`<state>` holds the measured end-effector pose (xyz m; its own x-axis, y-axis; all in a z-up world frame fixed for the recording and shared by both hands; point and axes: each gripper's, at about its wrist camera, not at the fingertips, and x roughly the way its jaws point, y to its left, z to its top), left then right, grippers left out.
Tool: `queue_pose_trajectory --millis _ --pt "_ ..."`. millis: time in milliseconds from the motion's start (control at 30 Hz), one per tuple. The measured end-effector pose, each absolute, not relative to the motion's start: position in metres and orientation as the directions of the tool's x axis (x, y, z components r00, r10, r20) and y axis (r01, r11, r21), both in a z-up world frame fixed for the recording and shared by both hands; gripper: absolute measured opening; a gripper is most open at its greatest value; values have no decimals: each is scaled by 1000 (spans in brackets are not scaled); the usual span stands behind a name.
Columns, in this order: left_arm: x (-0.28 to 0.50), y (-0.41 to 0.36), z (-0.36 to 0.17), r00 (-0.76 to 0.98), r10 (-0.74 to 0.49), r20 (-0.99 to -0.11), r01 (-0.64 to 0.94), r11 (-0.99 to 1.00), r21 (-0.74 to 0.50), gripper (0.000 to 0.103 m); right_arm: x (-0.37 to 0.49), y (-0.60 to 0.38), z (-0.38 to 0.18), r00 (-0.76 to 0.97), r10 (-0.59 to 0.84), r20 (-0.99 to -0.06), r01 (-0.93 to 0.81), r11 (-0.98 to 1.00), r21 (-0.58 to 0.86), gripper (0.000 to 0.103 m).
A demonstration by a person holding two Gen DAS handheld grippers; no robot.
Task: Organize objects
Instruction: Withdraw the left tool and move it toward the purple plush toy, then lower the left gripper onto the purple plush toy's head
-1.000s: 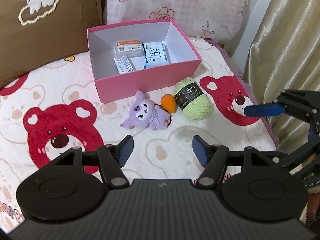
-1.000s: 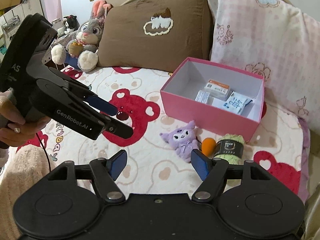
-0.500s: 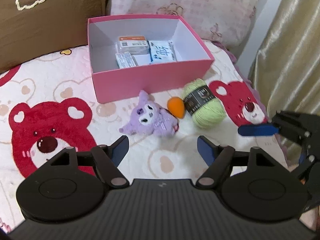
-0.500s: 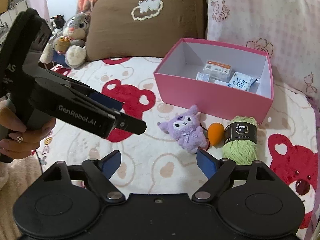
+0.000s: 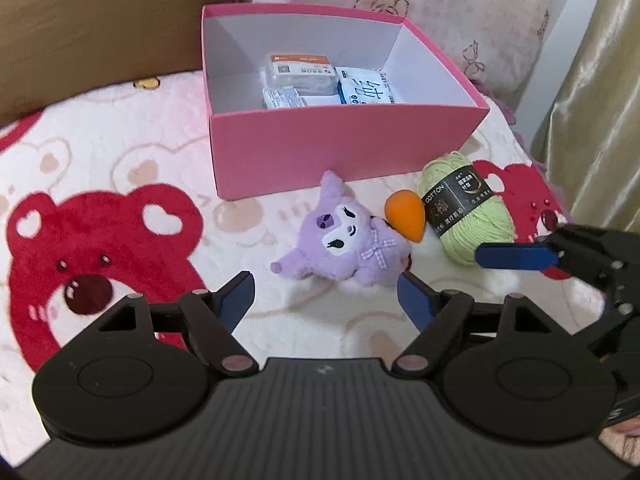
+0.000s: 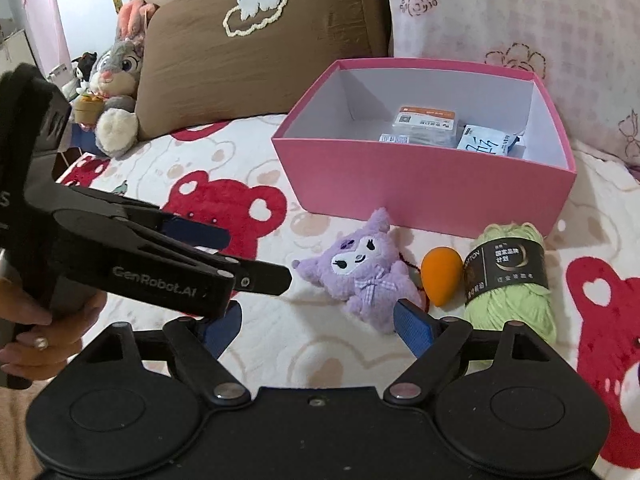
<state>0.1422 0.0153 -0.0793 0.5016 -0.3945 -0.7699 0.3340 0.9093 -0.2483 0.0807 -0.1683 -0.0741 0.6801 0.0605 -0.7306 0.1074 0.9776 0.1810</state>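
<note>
On the bear-print blanket a purple plush toy, an orange egg-shaped sponge and a green yarn skein lie in a row before an open pink box. The box holds several small packets. My left gripper hovers just short of the plush, jaws opening, nothing between them. My right gripper stands open and empty, near the plush and sponge. In the left wrist view, one of its blue fingers reaches in beside the yarn.
A brown pillow and a pink floral pillow stand behind the box. A grey rabbit plush sits far left. A gold curtain hangs at the right bed edge. A person's hand holds the left gripper's handle.
Both grippers have come down and closer to the plush, sponge and yarn, which now look larger. Both pairs of jaws stand wider than a second ago.
</note>
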Motion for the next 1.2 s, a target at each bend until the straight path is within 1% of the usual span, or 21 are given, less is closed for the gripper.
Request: queue_pose_trajectory --millis 100,200,267,333,400,500,633,700,733,767,800,833,867,900,933,967,1000,1100,1200 --pt "147 18 -87 514 -411 -753 329 905 -269 78 85 -171 -87 679 46 -732 124 976 176 86" --pt "155 16 -98 524 -424 -738 333 900 -281 77 88 -174 -103 691 2 -723 155 976 151 86" --pt "162 12 -107 533 -421 -734 335 902 -274 76 90 -177 -114 698 -25 -716 188 971 149 86" --pt "170 8 -116 526 -403 -749 335 908 -253 76 92 -181 -124 692 -33 -721 214 963 161 86" --pt "175 9 -123 515 -390 -763 325 913 -247 76 95 -184 -133 692 -11 -722 223 954 199 86" --pt "182 16 -133 501 -399 -768 307 911 -274 76 99 -186 -143 678 12 -735 226 948 224 86" --pt "188 20 -139 504 -454 -735 312 889 -335 75 101 -192 -149 687 45 -725 230 933 277 86" --pt "190 21 -144 522 -481 -704 303 876 -374 68 101 -195 -151 697 43 -715 240 927 289 86" --pt "191 22 -147 522 -494 -695 297 869 -395 68 100 -197 -152 707 41 -706 238 927 292 84" --pt "193 22 -151 517 -506 -690 289 862 -415 66 99 -197 -152 719 40 -694 229 929 291 74" --pt "194 22 -155 514 -513 -688 280 858 -431 61 99 -197 -152 724 45 -688 214 934 286 67" --pt "196 23 -160 510 -518 -686 266 854 -447 60 100 -197 -151 723 43 -690 205 940 273 61" --pt "196 24 -163 511 -526 -680 258 848 -463 58 101 -196 -151 724 32 -690 203 945 257 58" --pt "196 25 -164 515 -538 -667 254 839 -481 52 101 -195 -151 724 19 -689 202 950 239 55" --pt "195 26 -164 512 -557 -654 259 826 -501 46 100 -193 -150 724 6 -690 202 954 221 51" --pt "195 27 -163 503 -574 -646 267 814 -516 40 100 -192 -150 722 -2 -692 200 958 206 50" --pt "194 26 -162 501 -576 -646 267 813 -518 38 100 -192 -148 721 -7 -693 201 959 200 50" --pt "190 25 -157 476 -587 -655 267 806 -529 34 97 -194 -144 720 -16 -694 213 957 199 50" --pt "185 25 -164 380 -634 -674 192 766 -613 32 92 -200 -138 707 -28 -707 238 950 200 53"
